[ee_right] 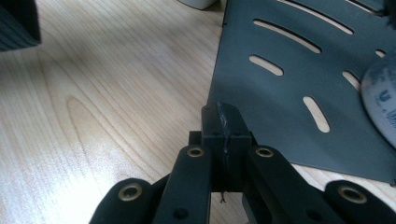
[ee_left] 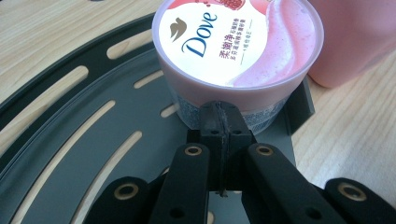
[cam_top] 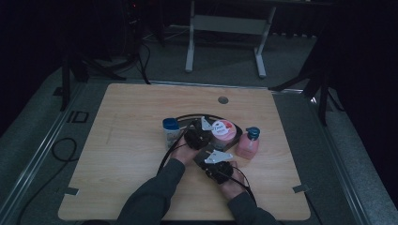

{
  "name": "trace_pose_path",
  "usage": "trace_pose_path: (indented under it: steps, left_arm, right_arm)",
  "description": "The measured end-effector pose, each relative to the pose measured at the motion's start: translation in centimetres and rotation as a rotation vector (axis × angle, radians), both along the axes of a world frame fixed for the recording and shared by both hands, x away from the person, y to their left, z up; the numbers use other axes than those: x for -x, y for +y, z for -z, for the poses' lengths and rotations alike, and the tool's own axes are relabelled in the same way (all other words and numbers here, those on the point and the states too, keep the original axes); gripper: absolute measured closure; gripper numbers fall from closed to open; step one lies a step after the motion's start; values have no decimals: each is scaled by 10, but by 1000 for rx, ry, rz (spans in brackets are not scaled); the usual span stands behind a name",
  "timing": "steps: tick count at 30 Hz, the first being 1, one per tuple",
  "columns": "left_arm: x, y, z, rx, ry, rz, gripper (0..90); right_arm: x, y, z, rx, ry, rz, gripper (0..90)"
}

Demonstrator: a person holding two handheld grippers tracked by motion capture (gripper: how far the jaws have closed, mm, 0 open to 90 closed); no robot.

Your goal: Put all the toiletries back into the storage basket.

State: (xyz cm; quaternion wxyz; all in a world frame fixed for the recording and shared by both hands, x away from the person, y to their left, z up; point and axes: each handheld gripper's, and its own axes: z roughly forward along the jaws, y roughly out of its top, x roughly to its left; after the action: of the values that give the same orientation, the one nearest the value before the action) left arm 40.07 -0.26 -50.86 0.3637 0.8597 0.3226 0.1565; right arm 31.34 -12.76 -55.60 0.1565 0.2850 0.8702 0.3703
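Note:
A round Dove tub with a pink and white lid stands on a dark slotted tray in the middle of the table. My left gripper is shut with nothing between its jaws. Its tips are right at the tub's near side wall; I cannot tell whether they touch it. My right gripper is also shut and empty, low over the tray's near edge, where it meets the bare wood. A piece of the tub shows at the right edge of the right gripper view.
A pink pump bottle with a blue top stands just right of the tray. A jar with a blue lid stands at its left. Cables loop around the tray. The wooden table has a round hole near its far edge.

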Motion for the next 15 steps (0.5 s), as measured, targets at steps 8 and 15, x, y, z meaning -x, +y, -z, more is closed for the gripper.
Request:
trace_pose_path:
  steps: [8, 15]
  left_arm:
    - [-9, -6, 2, 21, 6, 23, 893]
    - [-14, -15, 2, 25, 7, 44, 893]
  right_arm:
    - [0, 0, 0, -8, 4, -1, 900]
    - [-1, -1, 0, -11, 9, -2, 900]
